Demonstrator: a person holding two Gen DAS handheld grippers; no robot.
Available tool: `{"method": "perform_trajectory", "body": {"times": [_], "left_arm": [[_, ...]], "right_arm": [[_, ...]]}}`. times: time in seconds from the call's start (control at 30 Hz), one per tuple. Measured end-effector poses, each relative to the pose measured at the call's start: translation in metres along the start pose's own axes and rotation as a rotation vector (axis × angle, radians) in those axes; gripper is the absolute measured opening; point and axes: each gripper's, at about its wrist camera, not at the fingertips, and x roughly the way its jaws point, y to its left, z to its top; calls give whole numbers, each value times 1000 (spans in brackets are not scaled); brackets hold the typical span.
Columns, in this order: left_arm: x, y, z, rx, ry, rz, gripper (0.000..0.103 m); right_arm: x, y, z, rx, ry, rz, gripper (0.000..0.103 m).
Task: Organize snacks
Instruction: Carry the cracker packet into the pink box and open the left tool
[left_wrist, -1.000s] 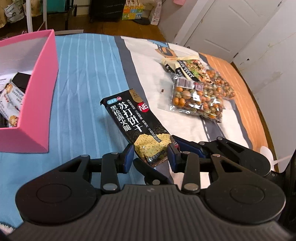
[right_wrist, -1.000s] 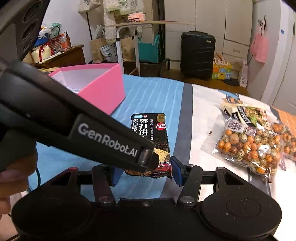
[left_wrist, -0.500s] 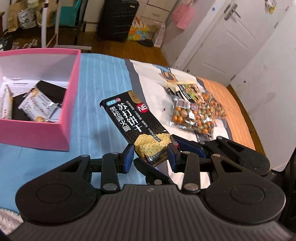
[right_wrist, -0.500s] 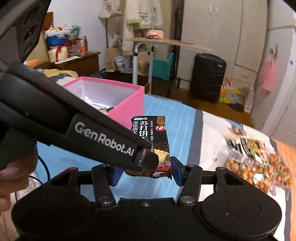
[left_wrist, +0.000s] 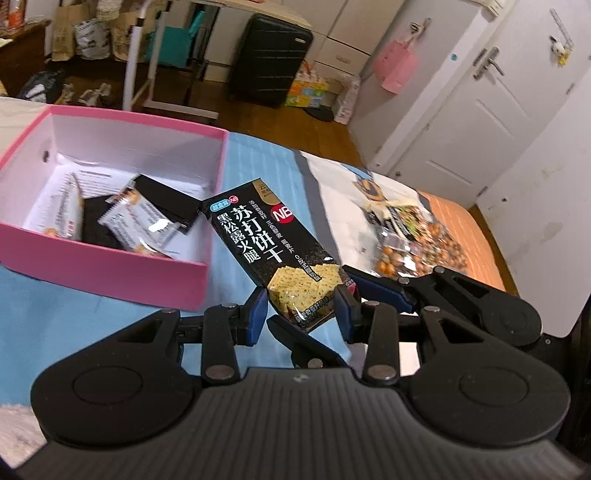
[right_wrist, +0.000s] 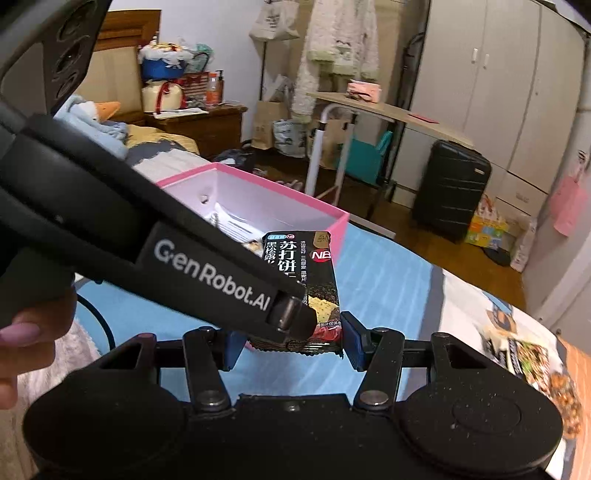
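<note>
A black soda cracker packet (left_wrist: 273, 247) is held in the air between both grippers. My left gripper (left_wrist: 300, 312) is shut on its near end. My right gripper (right_wrist: 291, 345) is shut on the same packet (right_wrist: 306, 266) from its own side. The packet hangs above the blue bedspread, its far end near the right corner of the open pink box (left_wrist: 110, 269). The box holds several wrapped snacks (left_wrist: 136, 221). In the right wrist view the left gripper's body (right_wrist: 147, 254) hides part of the packet and the box (right_wrist: 295, 199).
Bags of mixed nuts (left_wrist: 413, 236) lie on the bed to the right, also in the right wrist view (right_wrist: 535, 362). A black suitcase (left_wrist: 269, 62), a rolling side table (right_wrist: 369, 110) and white doors (left_wrist: 480, 110) stand beyond the bed.
Both grippers have lifted the cracker packet off the bed and carried it left toward the pink box, whose inside now shows.
</note>
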Motion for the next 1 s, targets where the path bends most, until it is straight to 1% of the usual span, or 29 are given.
{"method": "perform_trajectory", "body": {"times": [0.13,0.17,0.2,0.3,0.37,0.5,0.67,0.8,0.9,0.93,0.97,1.0], "left_arm": [[-2,14,15,-22,-38,47,37],[-2,20,20,-36,-51,55,39],[-1,26,25,-50,-62,59,41],[5,42,39,-66,-82,98,41],[13,55,48,-89,-74,119,42],[35,81,61,-132,-50,132,42],[65,106,67,-171,2,162,42],[86,119,66,-198,22,162,44],[94,126,64,-213,11,149,44],[95,128,63,-219,4,145,46],[95,129,62,-217,-7,146,50],[94,129,60,-212,-21,152,52]], "right_arm": [[16,3,18,-43,-23,33,59],[22,3,24,-49,-30,45,59],[28,2,30,-53,-39,63,59],[49,0,43,-53,-61,118,59],[65,-1,48,-50,-55,152,59],[96,0,50,-70,-49,182,59],[133,-8,53,-60,12,262,59],[152,-7,57,-81,70,269,59],[158,-6,58,-94,87,260,59],[158,-7,58,-92,88,259,60],[157,-7,56,-91,84,256,62],[156,-7,56,-93,78,247,62]]}}
